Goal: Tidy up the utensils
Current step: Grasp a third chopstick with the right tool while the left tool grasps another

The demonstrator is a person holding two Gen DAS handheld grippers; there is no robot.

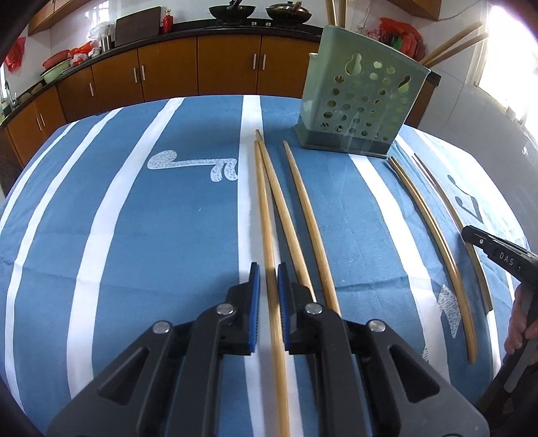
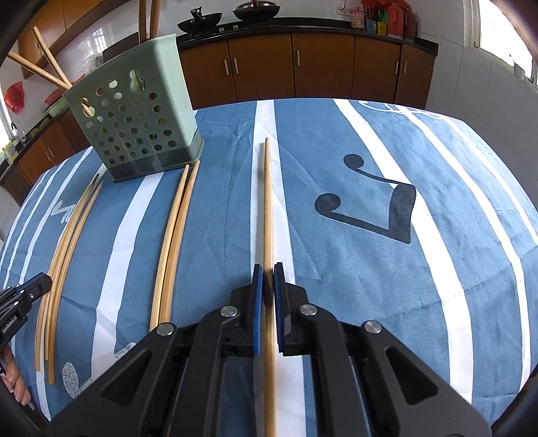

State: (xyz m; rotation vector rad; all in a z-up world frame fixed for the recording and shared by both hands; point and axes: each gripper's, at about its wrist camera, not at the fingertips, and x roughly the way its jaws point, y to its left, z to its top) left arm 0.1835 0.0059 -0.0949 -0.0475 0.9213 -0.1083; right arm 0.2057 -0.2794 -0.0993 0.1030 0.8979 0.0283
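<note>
Home kitchen; brown wooden base cabinets (image 2: pixel 322 64) with metal bar handles along back wall under black countertop (image 1: pixel 235 26); two dark woks (image 1: pixel 232 11) on stove at rear; dark cutting board (image 1: pixel 138 25) propped against white tiled wall; bowls and basins (image 1: pixel 57 69) piled at left near sink tap; red packages (image 2: pixel 386 16) on counter by bright window; table under blue-and-white striped cloth (image 1: pixel 134 218); green perforated chopstick holder (image 1: pixel 359 101) standing on it.
</note>
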